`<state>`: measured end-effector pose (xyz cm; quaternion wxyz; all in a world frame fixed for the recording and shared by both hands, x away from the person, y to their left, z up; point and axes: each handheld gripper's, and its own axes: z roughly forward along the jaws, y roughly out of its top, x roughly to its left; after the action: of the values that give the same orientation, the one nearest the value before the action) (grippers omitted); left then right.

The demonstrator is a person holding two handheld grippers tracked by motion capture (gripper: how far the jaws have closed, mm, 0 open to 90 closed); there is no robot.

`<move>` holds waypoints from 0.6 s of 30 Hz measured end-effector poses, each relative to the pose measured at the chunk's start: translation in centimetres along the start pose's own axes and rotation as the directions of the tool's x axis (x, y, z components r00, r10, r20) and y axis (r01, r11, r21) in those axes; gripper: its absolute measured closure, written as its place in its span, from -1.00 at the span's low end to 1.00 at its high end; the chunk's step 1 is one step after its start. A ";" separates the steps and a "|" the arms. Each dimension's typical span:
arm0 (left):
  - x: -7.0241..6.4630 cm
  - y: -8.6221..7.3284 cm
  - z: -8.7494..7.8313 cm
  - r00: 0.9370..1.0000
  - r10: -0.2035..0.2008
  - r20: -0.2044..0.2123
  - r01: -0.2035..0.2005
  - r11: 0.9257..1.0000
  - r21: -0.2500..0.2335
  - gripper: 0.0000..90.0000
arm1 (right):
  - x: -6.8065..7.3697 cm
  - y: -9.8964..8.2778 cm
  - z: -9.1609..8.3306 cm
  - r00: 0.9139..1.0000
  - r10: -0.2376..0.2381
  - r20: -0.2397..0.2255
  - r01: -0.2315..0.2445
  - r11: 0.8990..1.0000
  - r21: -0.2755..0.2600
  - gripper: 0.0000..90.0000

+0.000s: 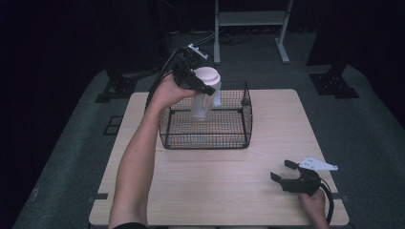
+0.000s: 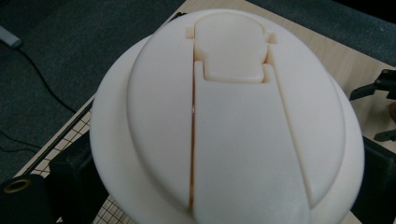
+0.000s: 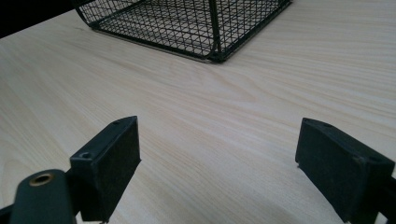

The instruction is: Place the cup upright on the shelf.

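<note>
Cream-lidded clear bottle point(image 1: 204, 93) hangs above the black wire basket point(image 1: 208, 119), apparently gripped just under its lid by the left gripper point(image 1: 197, 80), whose jaws close on it. In the left gripper view the flip-top lid point(image 2: 229, 116) sits close to the lens. On the light wood table point(image 1: 224, 181), the right gripper point(image 1: 285, 172) rests near the front right corner, jaws spread wide with nothing between them.

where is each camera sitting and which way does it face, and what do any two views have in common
High view: above the person's side, looking forward and down on the table; both forearms, left gripper holding the bottle over the wire basket.
Left gripper view: on the left gripper, looking at the bottle's cream lid.
Right gripper view: on the right gripper, low over the table; open jaws.
Shared: the basket appears in the high and right gripper views.
</note>
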<state>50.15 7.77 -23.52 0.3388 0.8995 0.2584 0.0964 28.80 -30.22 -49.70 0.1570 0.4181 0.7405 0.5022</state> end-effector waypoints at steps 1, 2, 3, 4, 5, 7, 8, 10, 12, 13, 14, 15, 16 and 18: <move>0.2 -0.1 0.3 1.000 -0.004 0.000 0.004 1.000 -0.001 -0.87 | 0.0 0.0 0.0 1.000 0.000 0.000 0.000 1.000 0.000 -0.71; 0.4 -0.1 0.7 1.000 -0.010 -0.006 0.010 1.000 -0.005 -0.87 | 0.0 0.0 0.0 1.000 0.000 0.001 0.000 1.000 -0.001 -0.71; 0.4 -0.1 0.7 1.000 -0.010 -0.006 0.010 1.000 -0.005 -0.87 | 0.0 0.0 0.0 1.000 0.000 0.001 0.000 1.000 -0.001 -0.71; 0.5 -0.1 1.1 1.000 -0.011 0.000 0.011 1.000 -0.002 -0.87 | 0.0 0.0 0.0 1.000 0.002 -0.001 -0.002 1.000 -0.003 -0.71; 0.5 -0.1 1.3 1.000 -0.012 -0.009 0.012 1.000 -0.002 -0.87 | 0.0 0.0 0.0 1.000 0.003 -0.001 -0.003 1.000 -0.002 -0.71; 0.6 -0.1 1.6 1.000 -0.013 -0.006 0.013 1.000 0.001 -0.87 | 0.0 0.0 0.0 1.000 0.005 -0.003 -0.005 1.000 -0.003 -0.71; 0.6 -0.2 2.0 1.000 -0.014 -0.006 0.014 1.000 0.007 -0.87 | 0.0 0.0 0.0 1.000 0.004 -0.004 -0.004 1.000 -0.005 -0.71; 0.7 -0.3 2.4 1.000 -0.015 -0.010 0.016 1.000 0.011 -0.87 | 0.0 0.0 -0.1 1.000 0.010 -0.005 -0.010 1.000 -0.002 -0.71; 0.8 -0.4 2.6 1.000 -0.017 -0.007 0.017 1.000 0.011 -0.87 | 0.0 0.0 -0.1 1.000 0.010 -0.005 -0.010 1.000 -0.002 -0.71; 0.9 -0.6 3.0 1.000 -0.024 -0.003 0.024 1.000 0.012 -0.87 | 0.0 0.0 -0.1 1.000 0.012 -0.005 -0.012 1.000 -0.001 -0.71; 0.9 -0.6 3.0 1.000 -0.024 -0.003 0.024 1.000 0.012 -0.87 | 0.0 0.0 -0.1 1.000 0.012 -0.005 -0.012 1.000 -0.001 -0.71; 1.0 -0.8 3.2 1.000 -0.028 -0.005 0.028 0.999 0.017 -0.87 | 0.0 0.0 -0.1 1.000 0.011 -0.005 -0.011 1.000 -0.001 -0.71; 1.1 -0.9 3.5 0.999 -0.033 -0.002 0.033 0.999 0.030 -0.87 | 0.0 0.0 0.0 1.000 0.007 -0.004 -0.007 1.000 -0.007 -0.71; 1.2 -1.1 3.8 0.999 -0.032 -0.006 0.032 0.999 0.035 -0.87 | 0.0 0.0 0.0 1.000 0.008 -0.004 -0.008 1.000 -0.007 -0.71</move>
<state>52.05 6.94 -27.12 0.3238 0.9008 0.2755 0.0887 28.79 -30.29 -49.69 0.1552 0.4195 0.7373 0.5063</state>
